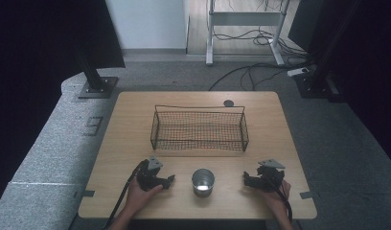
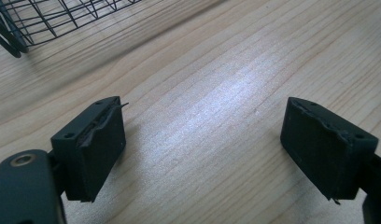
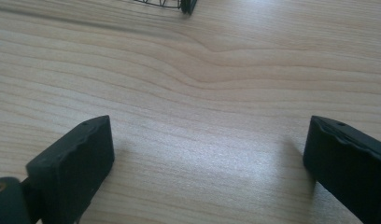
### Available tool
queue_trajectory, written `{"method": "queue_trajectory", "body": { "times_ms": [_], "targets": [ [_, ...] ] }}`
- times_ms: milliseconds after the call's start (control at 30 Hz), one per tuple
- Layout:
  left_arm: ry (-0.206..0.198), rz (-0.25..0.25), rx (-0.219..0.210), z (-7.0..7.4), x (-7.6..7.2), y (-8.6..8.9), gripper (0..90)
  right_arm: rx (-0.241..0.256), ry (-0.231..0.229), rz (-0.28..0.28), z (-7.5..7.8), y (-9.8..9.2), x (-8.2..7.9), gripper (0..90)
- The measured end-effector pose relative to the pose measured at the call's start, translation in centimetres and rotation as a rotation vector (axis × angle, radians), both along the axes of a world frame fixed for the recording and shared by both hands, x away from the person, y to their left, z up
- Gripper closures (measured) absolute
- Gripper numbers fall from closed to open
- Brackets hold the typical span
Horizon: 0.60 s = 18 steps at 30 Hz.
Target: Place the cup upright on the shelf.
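Two hands come in from the bottom edge of the high view, each holding one claw low over the near part of the wooden surface (image 1: 136, 129): the left hand (image 1: 138, 194) carries the left claw (image 1: 170, 179), and the right hand (image 1: 275, 194) carries the right claw (image 1: 246, 178). Both claws point inward toward each other. Between them, apart from both, stands one metal cup (image 1: 203, 182), upright with its open mouth up. In the left gripper view the left claw (image 2: 202, 149) has its two black jaws spread wide with bare wood grain between them, pinching nothing. In the right gripper view the right claw (image 3: 207, 168) is likewise spread wide over bare wood, holding nothing. Beyond the cup, toward the middle of the surface, sits one black wire basket (image 1: 199, 142), rectangular and with nothing inside; a corner of it shows at the top left of the left gripper view (image 2: 39, 23) and a small part at the top of the right gripper view (image 3: 179, 3). One small dark round disc (image 1: 228, 103) lies on the surface behind the basket, near the far edge. On the floor beyond, several cables (image 1: 251, 72) trail between stand legs.
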<state>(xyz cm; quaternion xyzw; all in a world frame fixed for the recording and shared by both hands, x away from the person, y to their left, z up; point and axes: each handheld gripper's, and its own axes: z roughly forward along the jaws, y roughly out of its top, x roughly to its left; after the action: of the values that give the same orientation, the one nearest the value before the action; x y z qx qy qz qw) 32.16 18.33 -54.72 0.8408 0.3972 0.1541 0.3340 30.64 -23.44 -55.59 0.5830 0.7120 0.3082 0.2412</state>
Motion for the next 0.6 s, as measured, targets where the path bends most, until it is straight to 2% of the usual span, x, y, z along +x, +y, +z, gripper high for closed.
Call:
{"method": "queue_trajectory", "body": {
  "times_ms": [67, 167, 200, 233, 367, 600],
  "targets": [
    [0.0, 0.0, 0.0, 0.0, 0.0, 0.0, 13.9, 0.001, -0.001, -0.001, 0.0, 0.0, 0.0, 2.7],
    [0.0, 0.001, 0.001, 0.0, 0.0, 0.0, 13.9, -0.002, -0.01, -0.008, 0.1, -0.2, -0.2, 8.2],
    [0.0, 0.001, 0.001, 0.0, 0.0, 0.0, 14.0, 0.011, -0.014, -0.01, 0.2, -0.3, -0.2, 9.3],
    [0.0, 0.001, 0.001, 0.0, 0.0, 0.0, 14.1, 0.045, -0.024, -0.007, 0.5, -0.6, -0.4, 10.6],
    [0.001, 0.001, 0.0, 0.0, 0.0, 0.0, 14.0, 0.082, -0.059, -0.013, 1.0, -1.3, -0.6, 12.3],
    [0.001, -0.001, 0.002, 0.0, 0.1, -0.1, 13.8, 0.095, -0.082, 0.016, 1.4, -1.3, -0.9, 13.9]
  ]
}}
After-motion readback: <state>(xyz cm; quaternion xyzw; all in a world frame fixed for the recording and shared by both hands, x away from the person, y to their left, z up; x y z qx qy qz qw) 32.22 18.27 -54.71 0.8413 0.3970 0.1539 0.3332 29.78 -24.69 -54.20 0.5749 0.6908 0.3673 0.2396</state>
